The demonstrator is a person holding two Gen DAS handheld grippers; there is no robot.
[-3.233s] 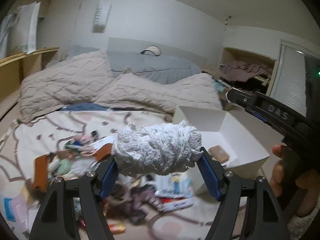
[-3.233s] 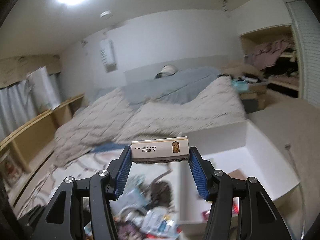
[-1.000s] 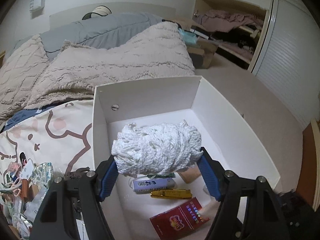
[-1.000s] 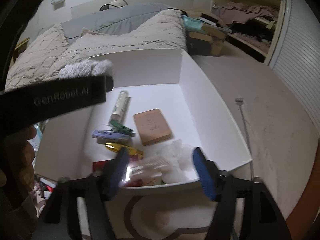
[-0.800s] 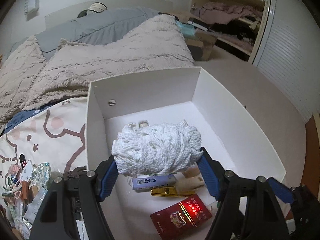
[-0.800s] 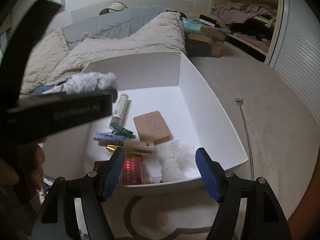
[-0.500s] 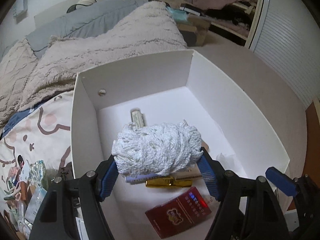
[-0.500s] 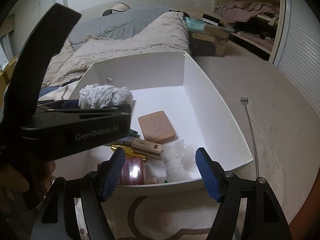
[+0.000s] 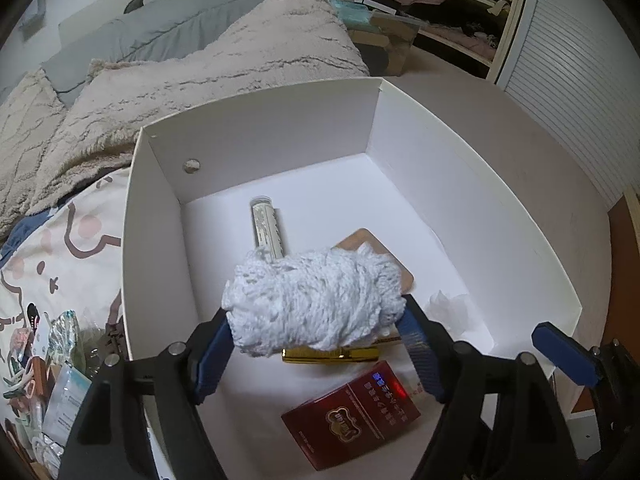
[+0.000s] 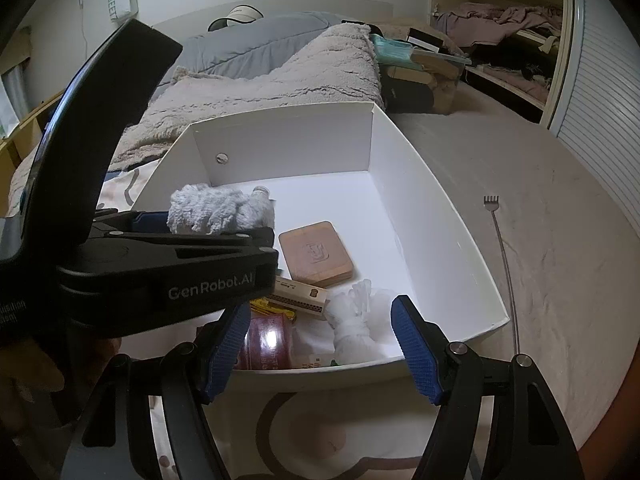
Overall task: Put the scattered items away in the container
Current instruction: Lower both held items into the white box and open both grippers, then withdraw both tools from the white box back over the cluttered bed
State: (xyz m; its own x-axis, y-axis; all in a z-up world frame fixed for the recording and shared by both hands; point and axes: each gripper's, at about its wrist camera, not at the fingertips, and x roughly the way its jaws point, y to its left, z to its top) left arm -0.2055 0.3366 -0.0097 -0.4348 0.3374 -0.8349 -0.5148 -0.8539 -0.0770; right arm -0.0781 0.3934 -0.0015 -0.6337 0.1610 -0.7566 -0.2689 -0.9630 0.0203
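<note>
A white knitted bundle [image 9: 312, 304] sits between the blue pads of my left gripper [image 9: 316, 344], whose jaws are opening while the pads still touch it. It hangs low over the inside of the white box [image 9: 256, 108], above a gold bar [image 9: 332, 354] and a red pack [image 9: 352, 412]. The right wrist view shows the bundle [image 10: 212, 206] over the box's left half. My right gripper [image 10: 320, 344] stands open and empty at the box's near rim [image 10: 440, 354]. A clear tube [image 9: 266, 228], a tan slab [image 10: 316, 254], a small carton [image 10: 296, 292] and crumpled white wrap [image 10: 360, 320] lie inside.
Scattered packets and small items [image 9: 48, 360] lie on the patterned sheet left of the box. A beige blanket [image 9: 200, 68] is heaped behind it. A metal back scratcher [image 10: 502, 248] lies on the carpet to the right, before an open closet [image 10: 500, 40].
My left gripper has sunk with the bundle from above the box rim down over its contents. The right gripper, which held the small carton three seconds ago, stays open at the rim.
</note>
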